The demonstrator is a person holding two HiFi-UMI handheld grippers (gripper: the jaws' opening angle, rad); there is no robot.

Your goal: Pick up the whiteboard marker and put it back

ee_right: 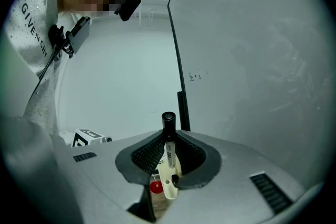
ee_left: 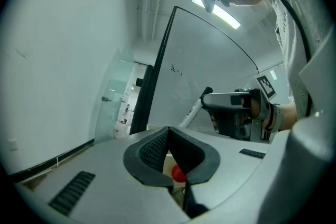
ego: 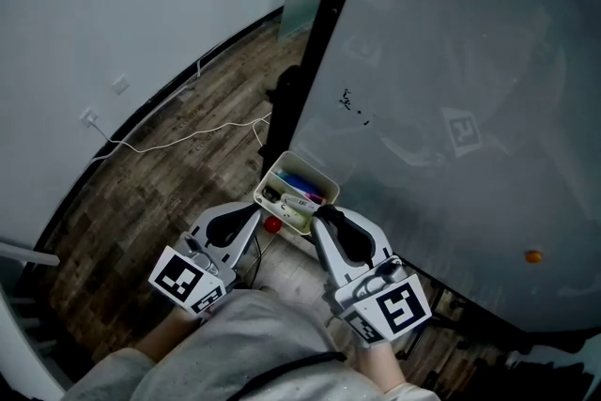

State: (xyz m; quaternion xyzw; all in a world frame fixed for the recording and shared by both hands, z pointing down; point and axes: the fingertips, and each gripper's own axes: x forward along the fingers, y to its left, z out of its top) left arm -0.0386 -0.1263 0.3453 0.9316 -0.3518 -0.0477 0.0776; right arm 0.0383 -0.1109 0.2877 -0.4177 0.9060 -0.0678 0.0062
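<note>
The whiteboard marker [ee_right: 168, 139], white-bodied with a black cap, stands upright between the jaws of my right gripper [ee_right: 168, 153], which is shut on it. The left gripper view shows that marker [ee_left: 193, 111] sticking up from the right gripper. Seen from the head, my right gripper [ego: 321, 214] hangs at the near right side of the white marker tray [ego: 273, 172], which hangs at the whiteboard's [ego: 451, 89] lower edge and holds several markers. My left gripper [ego: 257, 213] is just left of the tray, its jaws together with nothing between them.
A small red round thing [ego: 272, 223] shows just below the tray, between the two grippers. A white cable [ego: 188, 138] runs across the wooden floor to a wall socket [ego: 91, 118]. An orange magnet [ego: 532, 255] sticks to the board at right.
</note>
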